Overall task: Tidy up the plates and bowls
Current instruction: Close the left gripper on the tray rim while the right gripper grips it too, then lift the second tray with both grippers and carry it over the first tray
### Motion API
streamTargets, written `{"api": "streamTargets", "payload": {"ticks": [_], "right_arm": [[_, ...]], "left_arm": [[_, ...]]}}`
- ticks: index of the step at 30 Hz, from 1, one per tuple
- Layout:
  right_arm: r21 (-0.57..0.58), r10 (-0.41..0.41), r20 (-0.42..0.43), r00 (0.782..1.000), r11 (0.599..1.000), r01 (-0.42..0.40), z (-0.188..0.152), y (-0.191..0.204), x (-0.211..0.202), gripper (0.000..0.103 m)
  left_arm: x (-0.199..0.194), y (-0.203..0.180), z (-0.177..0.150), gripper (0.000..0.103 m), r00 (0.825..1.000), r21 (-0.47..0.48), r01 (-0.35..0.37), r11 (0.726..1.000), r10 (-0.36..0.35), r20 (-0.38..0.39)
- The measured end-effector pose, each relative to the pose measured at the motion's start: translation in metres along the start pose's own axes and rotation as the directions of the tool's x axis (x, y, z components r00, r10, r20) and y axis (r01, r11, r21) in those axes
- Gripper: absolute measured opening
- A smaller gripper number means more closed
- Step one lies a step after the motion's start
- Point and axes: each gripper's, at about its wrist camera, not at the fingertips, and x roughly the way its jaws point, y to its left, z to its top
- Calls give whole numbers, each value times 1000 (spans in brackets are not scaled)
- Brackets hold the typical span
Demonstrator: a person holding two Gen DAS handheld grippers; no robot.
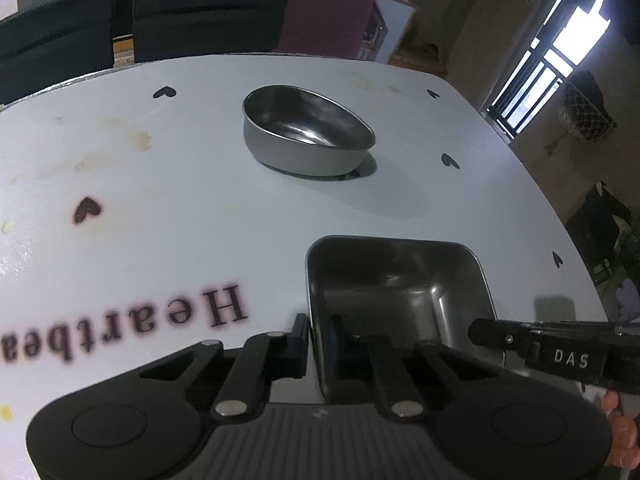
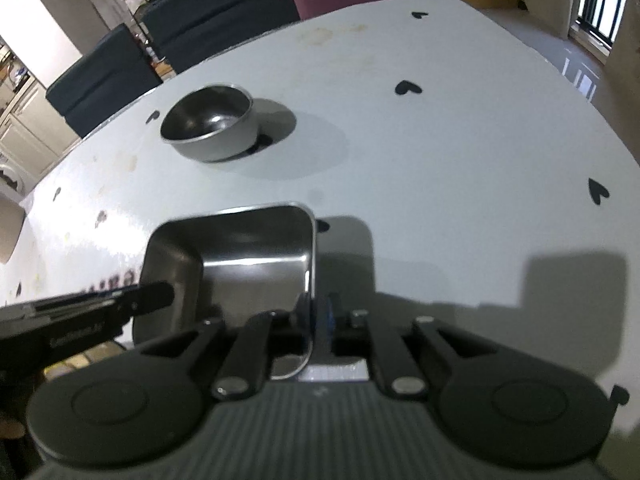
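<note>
A square steel bowl (image 1: 400, 292) is held a little above the white table between both grippers. My left gripper (image 1: 318, 340) is shut on its left wall. My right gripper (image 2: 316, 316) is shut on its right wall; the square bowl (image 2: 240, 264) fills the lower left of the right wrist view. A round steel bowl (image 1: 308, 130) stands upright on the table beyond it, empty, and it also shows in the right wrist view (image 2: 210, 122). The right gripper's fingers (image 1: 520, 338) show in the left wrist view, and the left gripper's fingers (image 2: 132, 300) in the right wrist view.
The white table (image 1: 200, 200) has black heart marks, printed lettering and brown stains. Dark blue chairs (image 1: 200, 12) and a maroon chair (image 1: 328, 12) stand at its far edge. The table's right edge (image 1: 580, 240) curves off toward a window and floor.
</note>
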Motion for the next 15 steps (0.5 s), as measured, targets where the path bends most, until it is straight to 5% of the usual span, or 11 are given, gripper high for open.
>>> {"api": "streamTargets", "payload": {"ticks": [15], "right_arm": [[-64,85,176,981,995,-75,-5,29,-47,5]], "left_arm": [[-83,11,-1,9,974,-15,-9,1000,13,226]]}}
